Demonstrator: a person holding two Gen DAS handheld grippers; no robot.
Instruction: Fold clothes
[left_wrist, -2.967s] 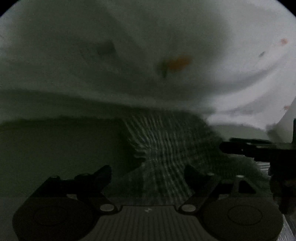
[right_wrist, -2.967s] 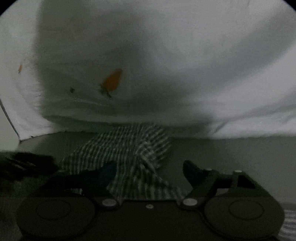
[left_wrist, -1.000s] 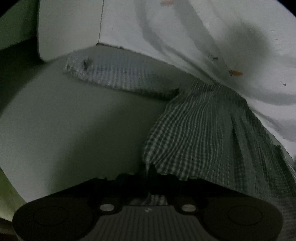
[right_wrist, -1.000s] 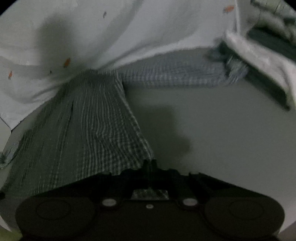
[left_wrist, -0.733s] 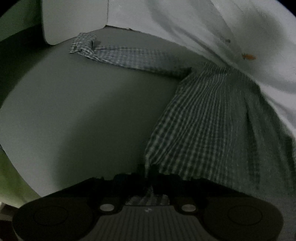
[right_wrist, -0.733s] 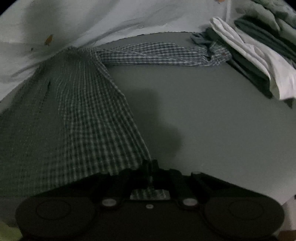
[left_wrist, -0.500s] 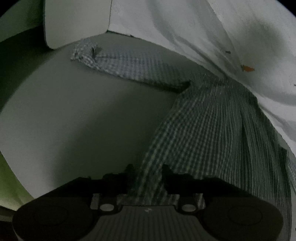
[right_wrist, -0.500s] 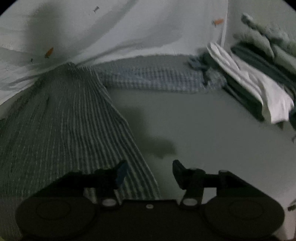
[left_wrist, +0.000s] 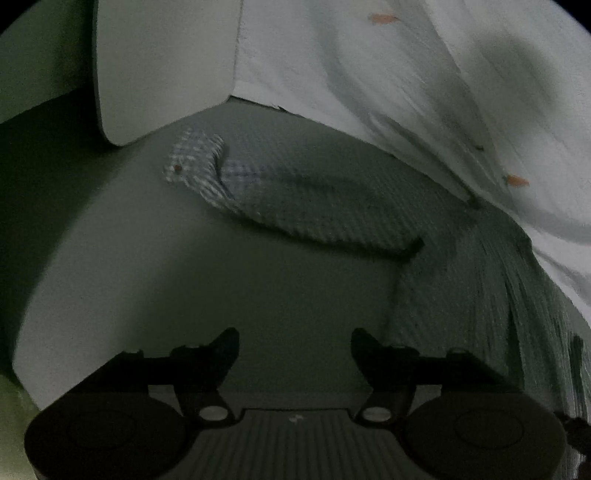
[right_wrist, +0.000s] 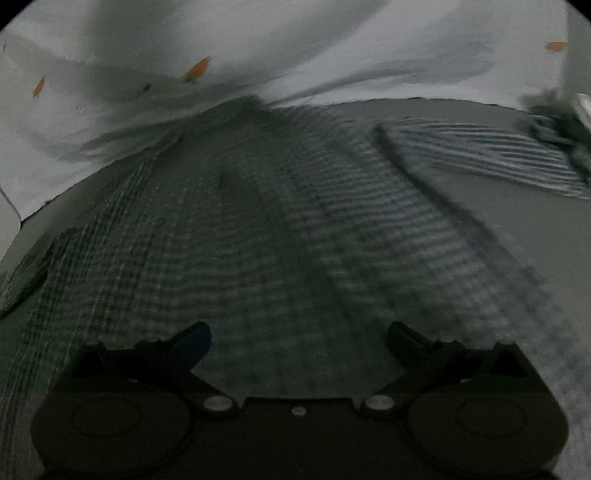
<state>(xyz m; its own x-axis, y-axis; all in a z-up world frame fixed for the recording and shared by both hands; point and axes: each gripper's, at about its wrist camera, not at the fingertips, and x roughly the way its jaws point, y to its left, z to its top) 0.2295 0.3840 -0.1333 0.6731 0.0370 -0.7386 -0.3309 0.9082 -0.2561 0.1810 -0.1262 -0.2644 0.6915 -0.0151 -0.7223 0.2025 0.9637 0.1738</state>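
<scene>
A checked shirt (right_wrist: 280, 236) lies spread flat on a grey surface (left_wrist: 155, 280), its body filling the right wrist view. One sleeve (left_wrist: 295, 206) stretches out to the left in the left wrist view; the other sleeve (right_wrist: 491, 158) runs to the right. My left gripper (left_wrist: 294, 347) hovers over bare surface just left of the shirt's side edge, its jaws opening with nothing between them. Over the shirt's lower body my right gripper (right_wrist: 299, 338) has its jaws opening wide, holding nothing. The picture is dim and blurred.
A white sheet (left_wrist: 424, 81) with small orange prints hangs behind the shirt. A pale rounded panel (left_wrist: 162, 62) stands at the far left. Dark folded clothes (right_wrist: 561, 125) sit at the far right edge. The grey surface drops off at the left (left_wrist: 26, 354).
Both grippers let go of the shirt's hem and opened. The left one slid left off the shirt onto bare surface; the right one slid left over the shirt's body.
</scene>
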